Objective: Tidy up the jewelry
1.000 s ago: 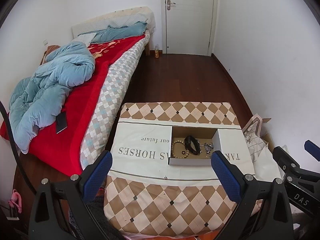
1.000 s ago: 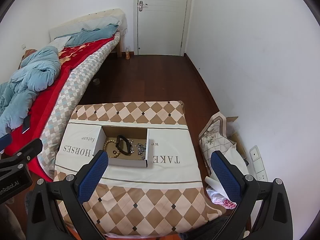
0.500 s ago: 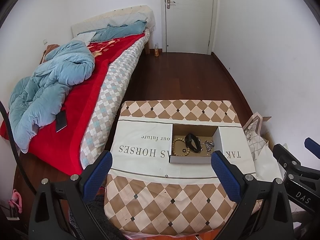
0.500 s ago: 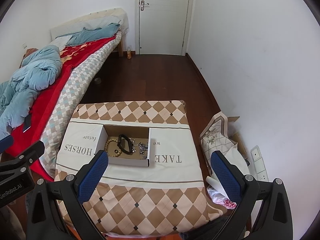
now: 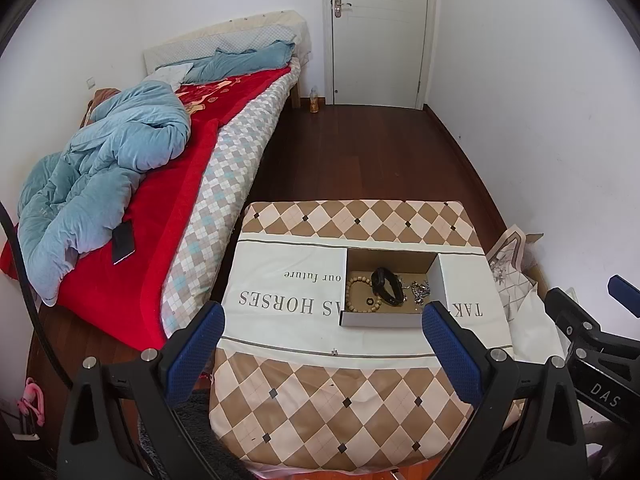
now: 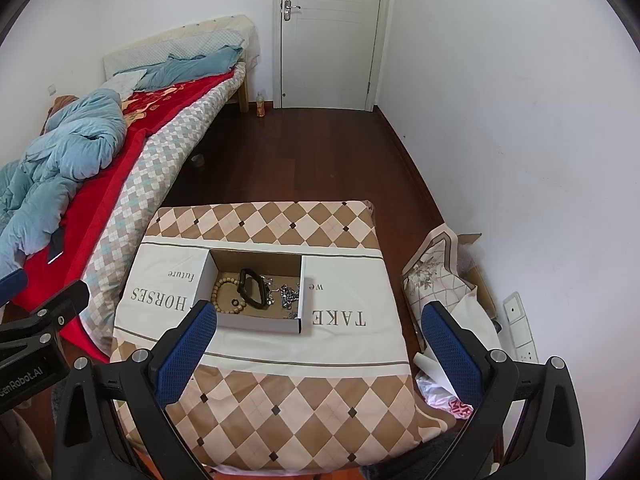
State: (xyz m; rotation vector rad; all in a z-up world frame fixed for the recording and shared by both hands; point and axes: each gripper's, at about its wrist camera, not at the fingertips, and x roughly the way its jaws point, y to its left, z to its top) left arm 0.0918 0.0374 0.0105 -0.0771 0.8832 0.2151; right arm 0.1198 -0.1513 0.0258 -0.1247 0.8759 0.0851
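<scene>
A small open cardboard box (image 5: 380, 320) (image 6: 256, 322) sits on a table covered with a diamond-patterned cloth (image 5: 320, 392) (image 6: 280, 392). Inside lie a wooden bead bracelet (image 5: 354, 294) (image 6: 219, 294), a black band (image 5: 386, 286) (image 6: 252, 290), a small dark ring (image 5: 371, 301) (image 6: 235, 302) and a silver chain (image 5: 420, 290) (image 6: 289, 294). My left gripper (image 5: 320, 340) is open and empty, held above the table's near side. My right gripper (image 6: 316, 340) is open and empty, also high above the near side, right of the box.
A bed (image 5: 132, 184) with a red cover and blue quilt stands left of the table, with a phone (image 5: 123, 242) on it. Bags and cardboard (image 6: 444, 280) lie on the floor at the right wall. A closed door (image 5: 380, 32) is at the far end.
Both views have shifted slightly: the table and box sit a little lower and nearer in frame. The grippers stay open and empty.
</scene>
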